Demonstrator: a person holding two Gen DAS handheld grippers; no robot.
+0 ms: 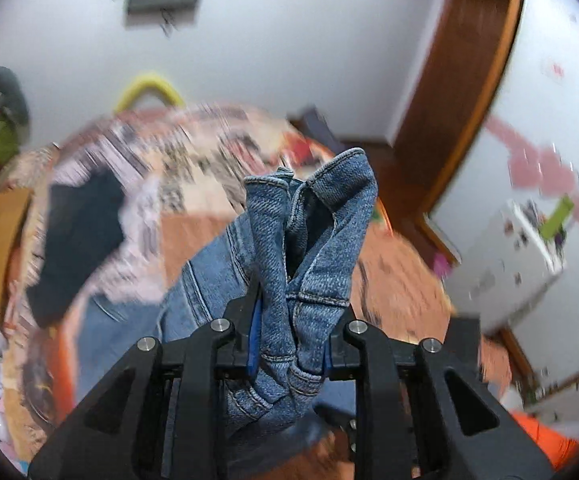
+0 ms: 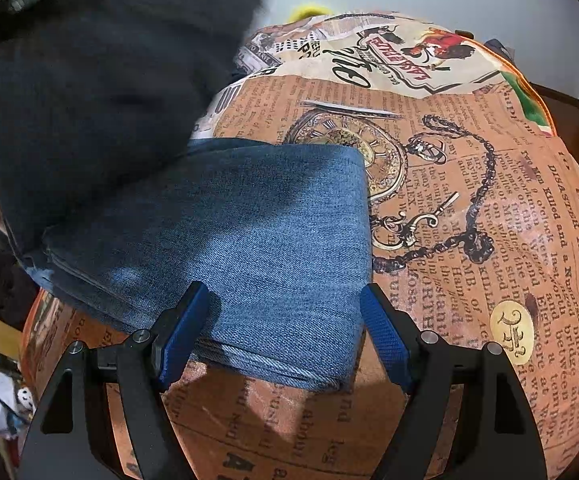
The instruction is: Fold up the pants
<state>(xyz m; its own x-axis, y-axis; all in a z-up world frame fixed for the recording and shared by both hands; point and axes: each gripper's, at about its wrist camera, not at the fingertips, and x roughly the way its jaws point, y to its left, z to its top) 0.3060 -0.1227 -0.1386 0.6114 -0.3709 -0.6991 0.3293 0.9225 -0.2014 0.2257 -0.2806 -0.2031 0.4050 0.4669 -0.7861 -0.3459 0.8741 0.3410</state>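
Observation:
Blue denim pants (image 1: 309, 216) stick up in a bunch from my left gripper (image 1: 293, 320), which is shut on their seamed, stitched edge; the rest of the cloth trails down to the bed at the left. In the right wrist view a flat folded part of the pants (image 2: 249, 220) lies on the newspaper-print bedspread (image 2: 489, 200). My right gripper (image 2: 285, 300) stands open astride the near folded edge, with a blue pad (image 2: 181, 332) on each side of the denim and no squeeze showing.
A dark, blurred mass of cloth (image 2: 89, 80) fills the upper left of the right wrist view. A black garment (image 1: 81, 240) lies on the bed at the left. A wooden door frame (image 1: 449, 120) and a white cabinet (image 1: 509, 272) stand to the right.

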